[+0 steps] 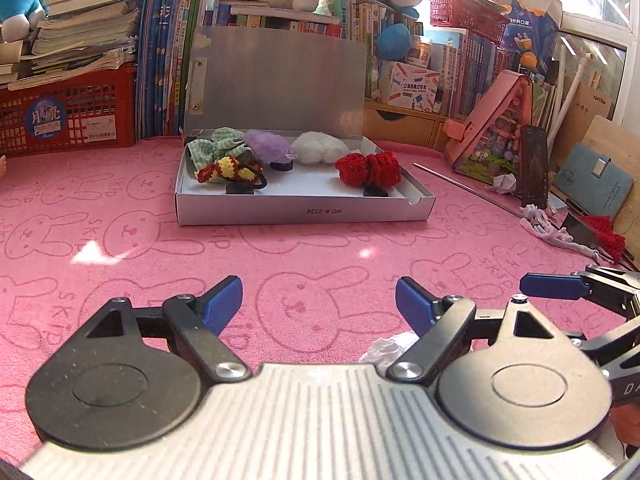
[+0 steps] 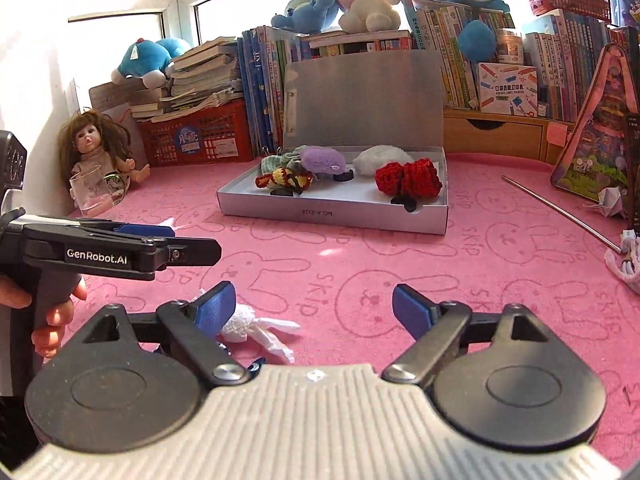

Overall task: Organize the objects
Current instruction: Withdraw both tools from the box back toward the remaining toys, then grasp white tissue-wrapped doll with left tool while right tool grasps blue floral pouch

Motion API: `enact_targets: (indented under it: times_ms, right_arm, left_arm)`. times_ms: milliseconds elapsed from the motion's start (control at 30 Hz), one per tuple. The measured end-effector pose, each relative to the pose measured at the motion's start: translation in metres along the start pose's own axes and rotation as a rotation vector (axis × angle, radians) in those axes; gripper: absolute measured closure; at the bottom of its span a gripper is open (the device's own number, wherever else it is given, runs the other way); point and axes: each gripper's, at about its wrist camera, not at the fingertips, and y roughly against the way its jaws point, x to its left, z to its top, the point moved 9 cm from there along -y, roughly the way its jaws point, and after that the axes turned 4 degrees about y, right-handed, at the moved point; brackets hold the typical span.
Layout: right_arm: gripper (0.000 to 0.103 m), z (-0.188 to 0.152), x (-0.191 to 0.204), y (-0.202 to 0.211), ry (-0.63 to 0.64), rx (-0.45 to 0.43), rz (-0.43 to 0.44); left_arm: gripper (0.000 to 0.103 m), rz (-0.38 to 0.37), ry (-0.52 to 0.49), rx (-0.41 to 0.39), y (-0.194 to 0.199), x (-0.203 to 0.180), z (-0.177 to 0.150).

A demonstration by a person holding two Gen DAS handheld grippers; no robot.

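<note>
Left wrist view: on a pink mat (image 1: pixel 120 240), an open box (image 1: pixel 304 210) holds knitted hair ties (image 1: pixel 368 168). Both grippers (image 1: pixel 319 304) (image 2: pixel 314 307) hover with jaws apart, empty; crumpled tissue (image 2: pixel 256 330) nearby likely needs picking next.

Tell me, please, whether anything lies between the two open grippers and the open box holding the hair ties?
Nothing visible blocks the way. Bare pink mat lies between the left gripper and the box, and between the right gripper and the box. The only nearby clutter is crumpled white paper right beside the right gripper's left finger, short of that path.
</note>
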Motion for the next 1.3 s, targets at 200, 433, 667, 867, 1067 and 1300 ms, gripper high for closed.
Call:
enact_targets:
  times_ms: [200,433,667,867,1067,1300]
  right_arm:
    - [0.004,-0.020,0.031,0.008,0.041,-0.008,0.049]
    - [0.003,-0.036,0.072,-0.006,0.184,0.008,0.059]
    - [0.001,-0.045,0.091,-0.021,0.277,0.037,0.024]
    - [0.015,-0.043,0.080,-0.010,0.209,0.051,0.055]
    - [0.027,-0.031,0.050,0.008,0.169,0.011,-0.053]
    - [0.031,-0.028,-0.011,0.014,0.045,0.022,-0.220]
  left_arm:
    - [0.016,0.008,0.023,0.001,-0.001,0.005,-0.002]
    - [0.016,0.022,0.046,-0.012,0.000,0.010,0.002]
    - [0.016,0.024,0.058,-0.004,-0.003,0.012,0.000]
    - [0.016,0.032,0.074,-0.010,-0.003,0.016,-0.001]
    - [0.016,0.037,0.084,-0.011,-0.002,0.020,-0.002]
    - [0.016,0.008,0.077,0.010,-0.002,0.010,-0.013]
